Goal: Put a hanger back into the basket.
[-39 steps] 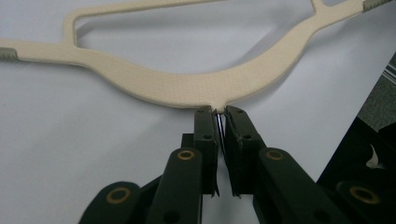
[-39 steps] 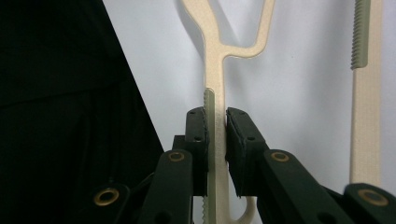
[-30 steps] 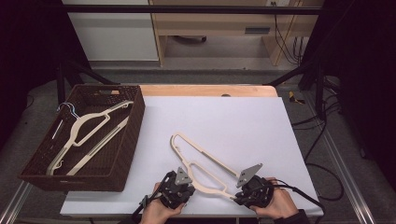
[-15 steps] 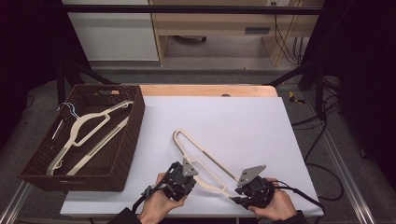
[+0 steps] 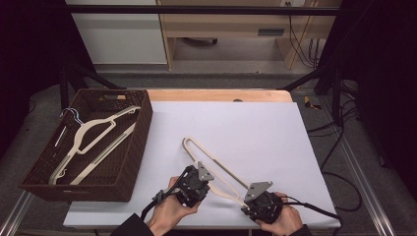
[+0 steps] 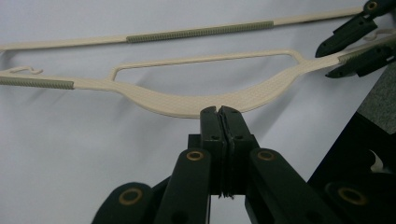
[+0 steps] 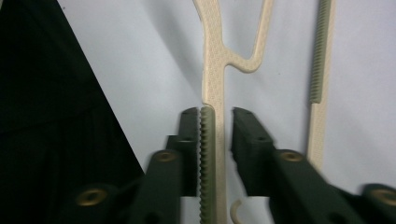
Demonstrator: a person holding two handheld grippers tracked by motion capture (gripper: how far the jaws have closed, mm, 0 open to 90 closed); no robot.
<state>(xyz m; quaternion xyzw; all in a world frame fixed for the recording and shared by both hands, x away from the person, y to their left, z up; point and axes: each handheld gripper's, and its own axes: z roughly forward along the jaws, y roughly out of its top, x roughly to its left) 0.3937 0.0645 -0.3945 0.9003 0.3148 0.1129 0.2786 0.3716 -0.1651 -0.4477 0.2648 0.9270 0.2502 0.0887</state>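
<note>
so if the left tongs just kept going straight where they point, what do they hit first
The left tongs are shut, tips right at the curved middle of the cream hanger on the white table. Straight on they would likely meet that curved bar first; whether they already touch it is hard to tell.

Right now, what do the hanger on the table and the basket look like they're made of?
Hanger: looks like cream moulded plastic, matte; the left gripper view shows a fine dimpled texture on its curved middle, with ribbed grey-green strips, probably rubbery non-slip inserts, on the arms. Basket: dark brown woven look, wicker or plastic imitation; the high view shows the weave pattern but can't settle which.
</note>
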